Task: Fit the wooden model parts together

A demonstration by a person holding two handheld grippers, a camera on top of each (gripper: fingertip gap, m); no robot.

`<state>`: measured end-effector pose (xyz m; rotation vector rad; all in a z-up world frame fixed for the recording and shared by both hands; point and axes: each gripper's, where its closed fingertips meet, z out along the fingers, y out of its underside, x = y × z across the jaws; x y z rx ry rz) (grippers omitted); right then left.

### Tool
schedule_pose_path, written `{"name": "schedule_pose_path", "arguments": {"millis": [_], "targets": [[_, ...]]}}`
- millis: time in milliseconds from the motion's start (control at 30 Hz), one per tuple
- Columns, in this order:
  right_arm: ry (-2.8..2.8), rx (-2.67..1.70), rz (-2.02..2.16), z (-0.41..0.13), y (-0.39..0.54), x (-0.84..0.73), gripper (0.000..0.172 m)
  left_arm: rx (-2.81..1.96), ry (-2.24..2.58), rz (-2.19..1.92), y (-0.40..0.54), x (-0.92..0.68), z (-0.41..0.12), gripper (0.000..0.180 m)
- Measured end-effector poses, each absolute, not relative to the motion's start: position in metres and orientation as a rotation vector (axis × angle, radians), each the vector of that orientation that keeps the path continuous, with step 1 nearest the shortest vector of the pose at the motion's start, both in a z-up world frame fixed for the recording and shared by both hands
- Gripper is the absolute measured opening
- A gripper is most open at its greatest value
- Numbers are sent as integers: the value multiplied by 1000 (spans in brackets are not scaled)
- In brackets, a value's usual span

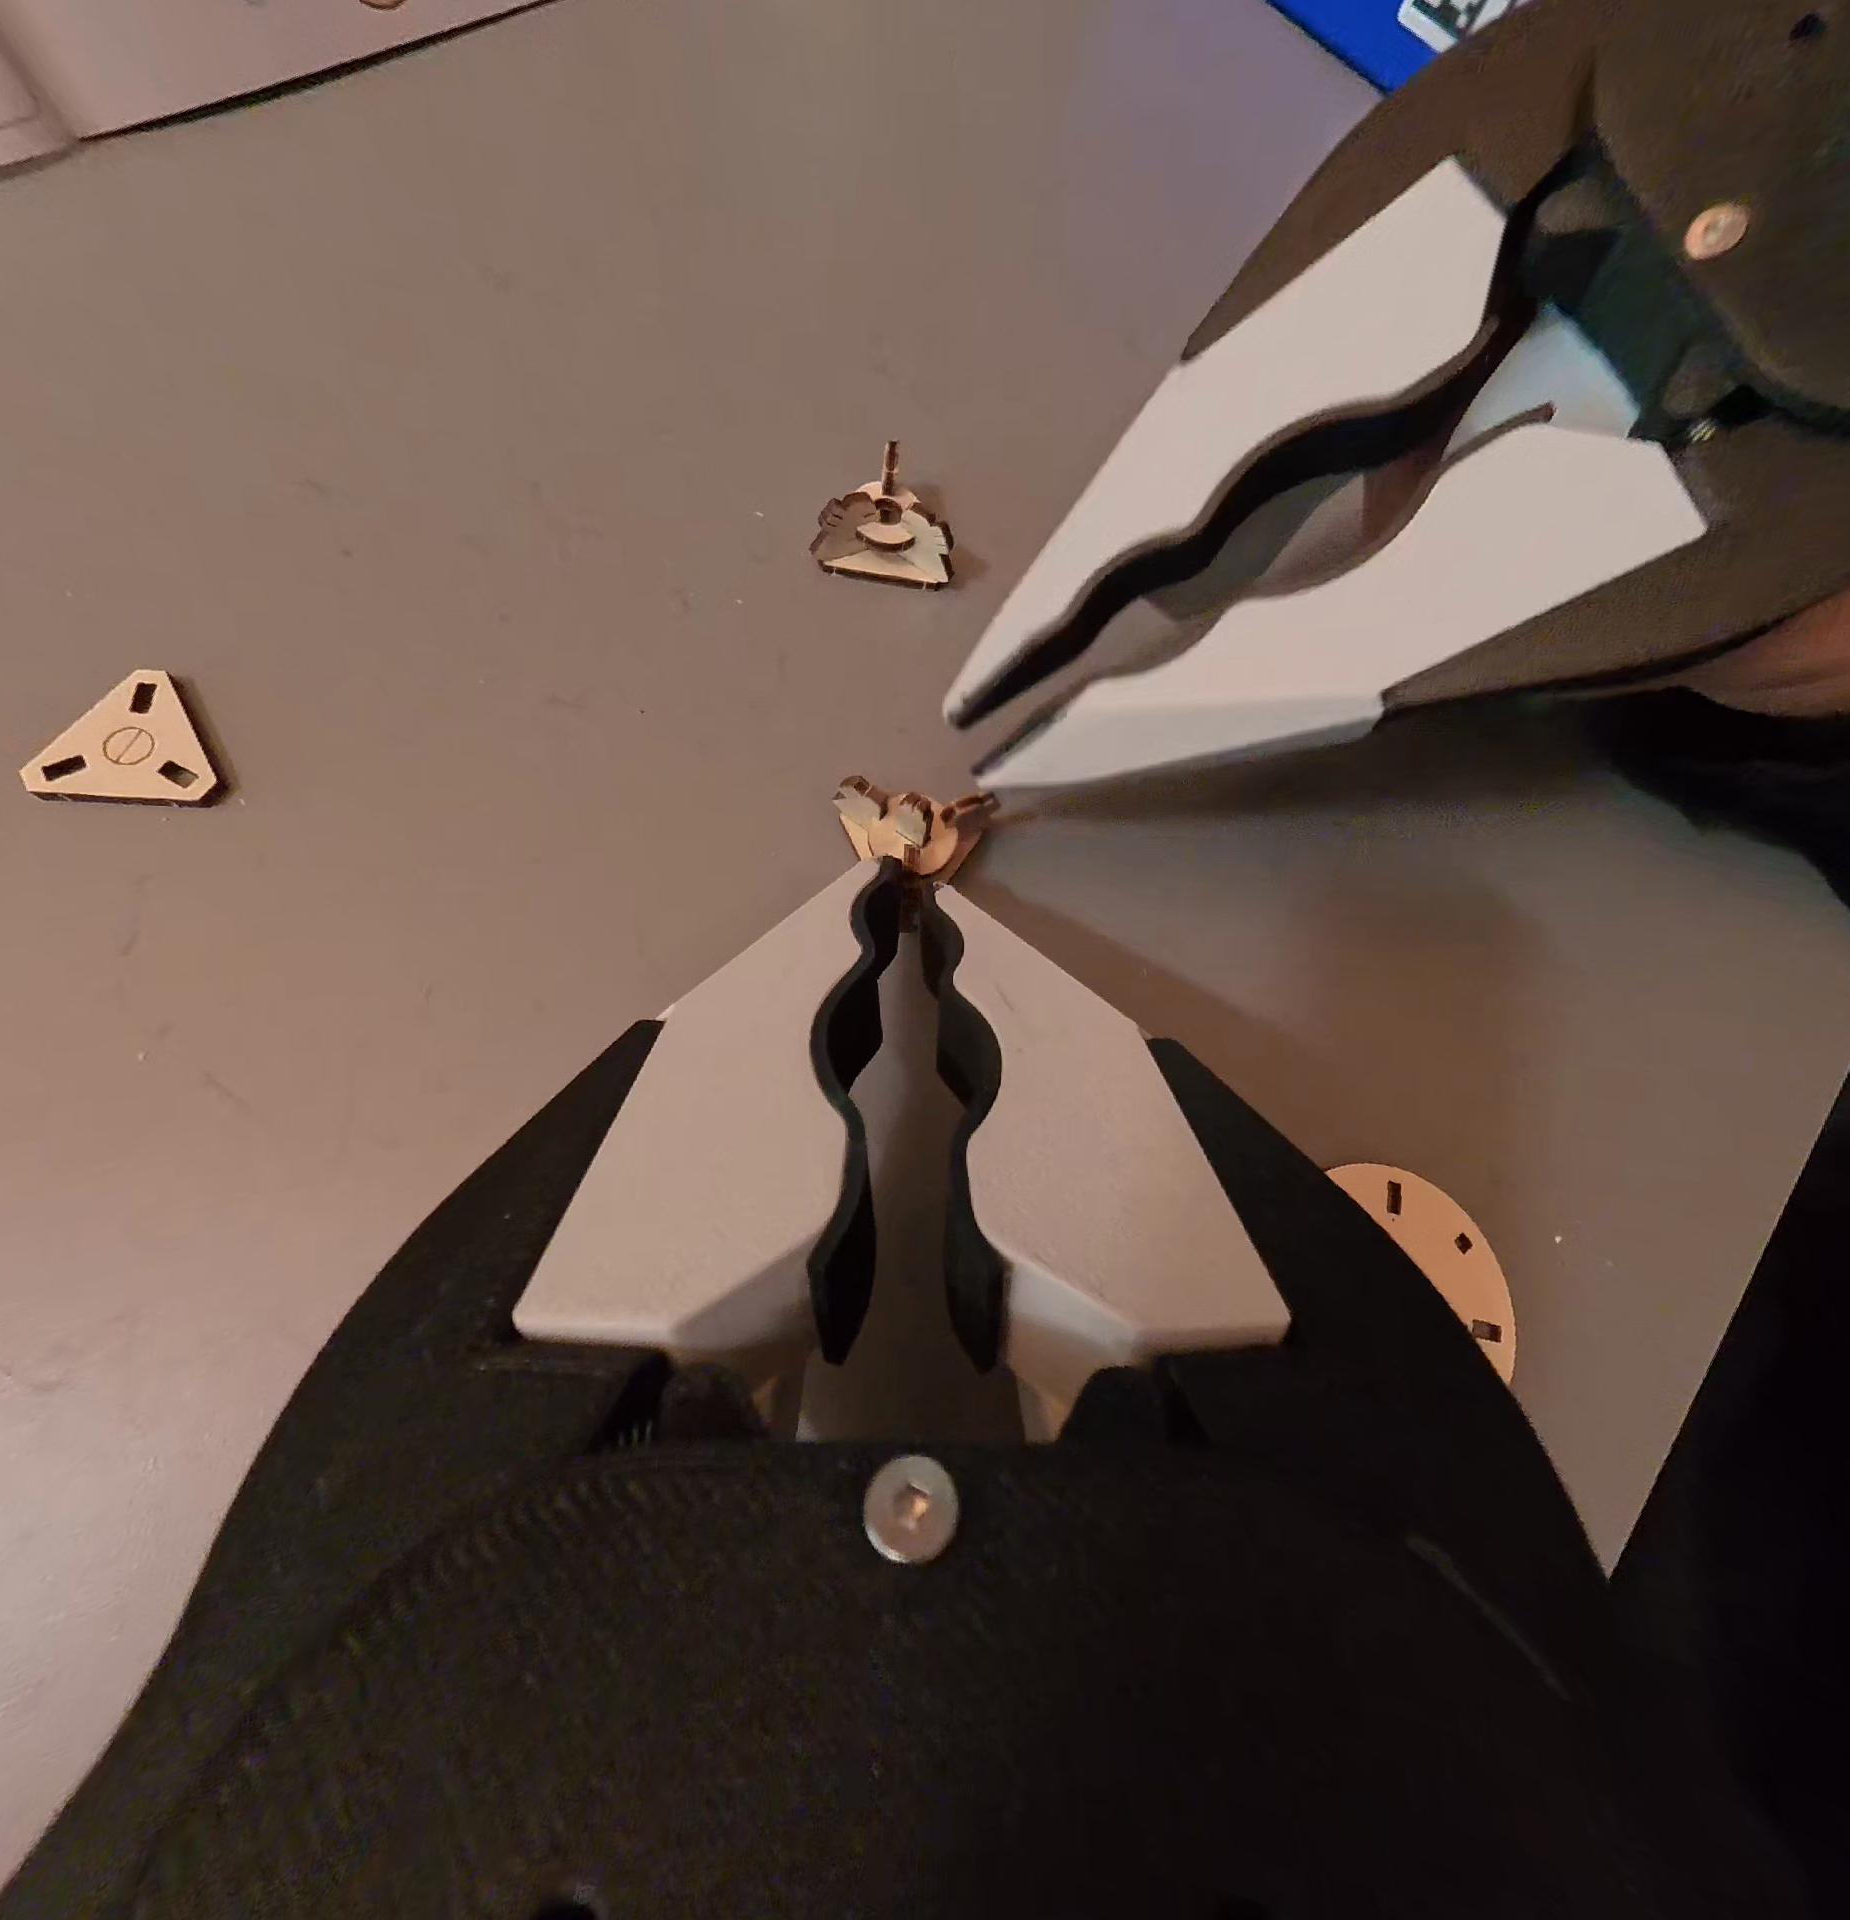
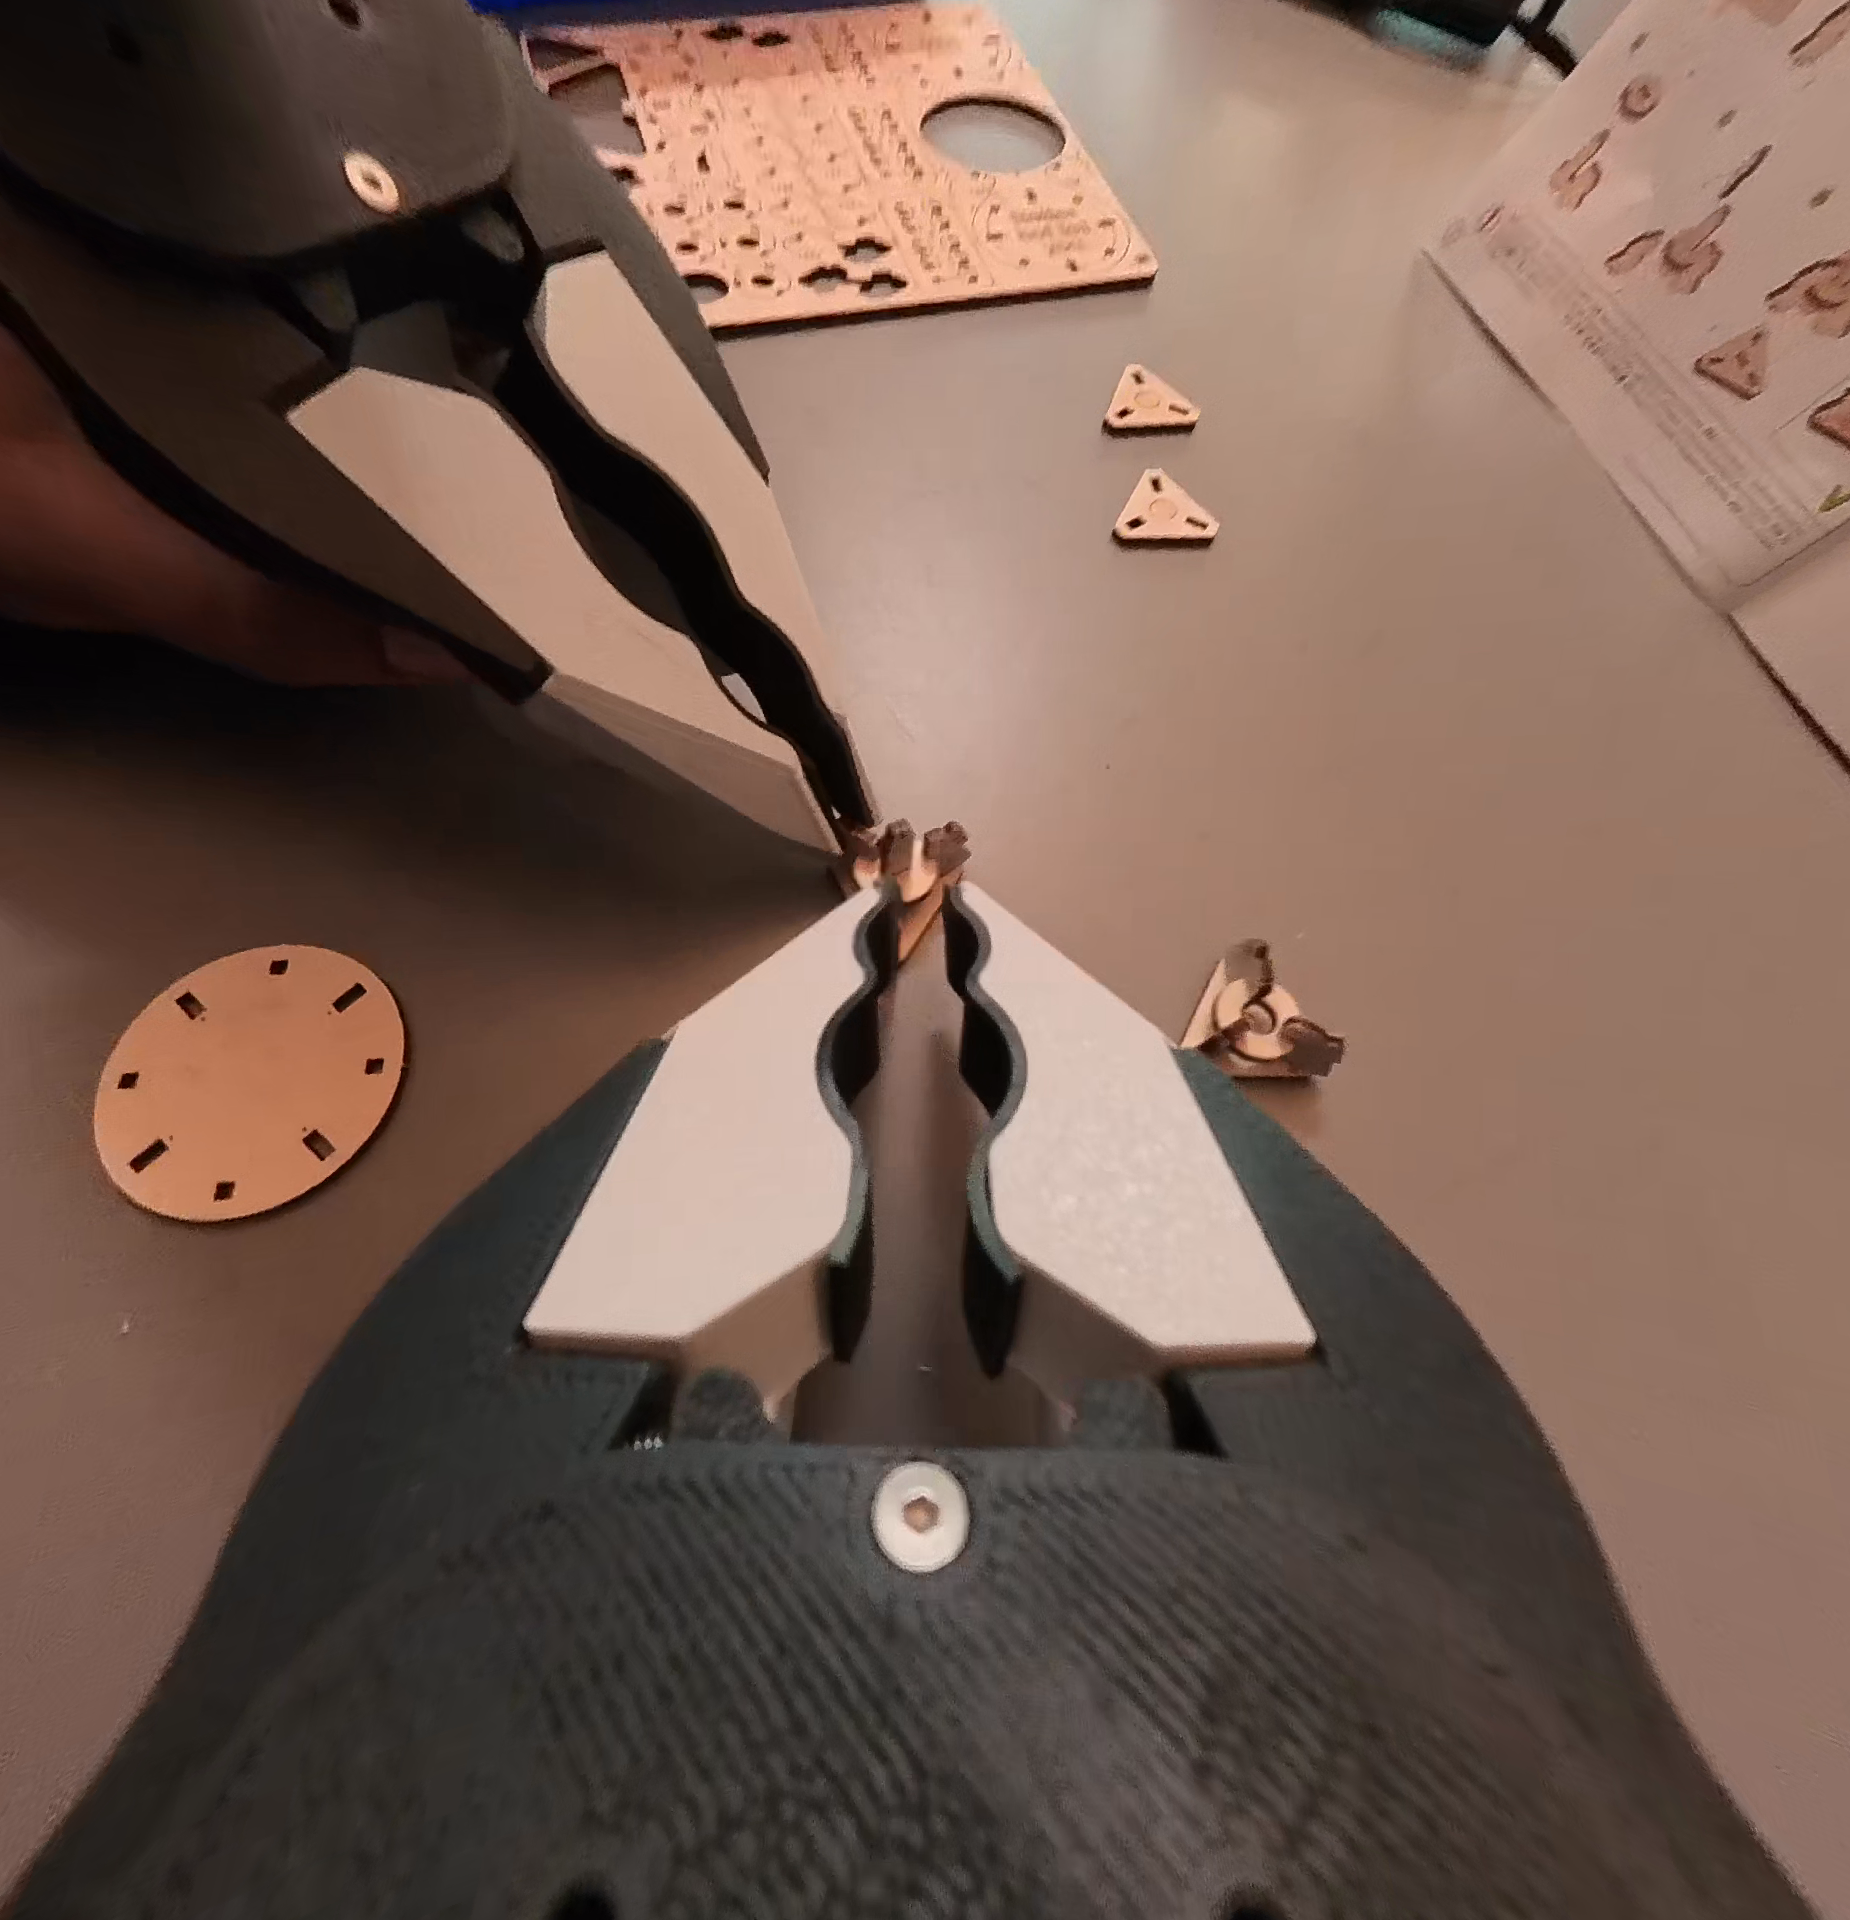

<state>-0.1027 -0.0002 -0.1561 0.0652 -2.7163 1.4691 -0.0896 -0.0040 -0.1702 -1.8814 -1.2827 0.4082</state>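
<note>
A small wooden assembly [image 1: 900, 821], a triangular plate with little upright pieces slotted in, sits on the grey table [image 1: 485, 416]. Both grippers meet at it. My left gripper [image 1: 905, 878] is shut on a thin wooden tab at the assembly's near edge. In the right wrist view its tips [image 2: 846, 821] press on the far left of the assembly [image 2: 905, 862]. My right gripper [image 2: 916, 904] is shut on the assembly's near corner, with the wood wedged between its pads. In the left wrist view it [image 1: 973, 753] comes in from the upper right.
A second small assembly [image 1: 885, 530] and a flat wooden triangle [image 1: 121, 743] lie farther off. A slotted wooden disc [image 2: 251, 1081] lies to the left. Two triangles [image 2: 1149, 400] [image 2: 1165, 509], a cut-out wooden sheet [image 2: 900, 177] and a printed instruction sheet [image 2: 1731, 260] lie beyond. Only a small space, under 4 cm, lies between the two pairs of fingers. The slotted wooden disc [image 2: 251, 1081] is about 11 cm from my left fingertips.
</note>
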Motion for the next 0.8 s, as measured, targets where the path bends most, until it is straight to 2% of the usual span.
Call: {"name": "schedule_pose_path", "arguments": {"millis": [133, 200, 367, 600, 800], "targets": [[-2545, 15, 1626, -133, -2, -113, 6, -1892, -1289, 405, -4, -90, -172, 2], [-2544, 31, 1599, -135, -2, -110, 0, -1914, -1298, 406, -4, -90, -175, 2], [-2694, 32, 1426, -159, 0, -103, 0, -1935, -1295, 438, -4, -90, -176, 2], [-2670, -68, 1600, -136, 1, -100, 0, -1899, -1307, 372, -4, -90, -176, 2], [-2727, -35, 1337, -164, -4, -96, 0, -1923, -1304, 418, -4, -90, -176, 2]]}}
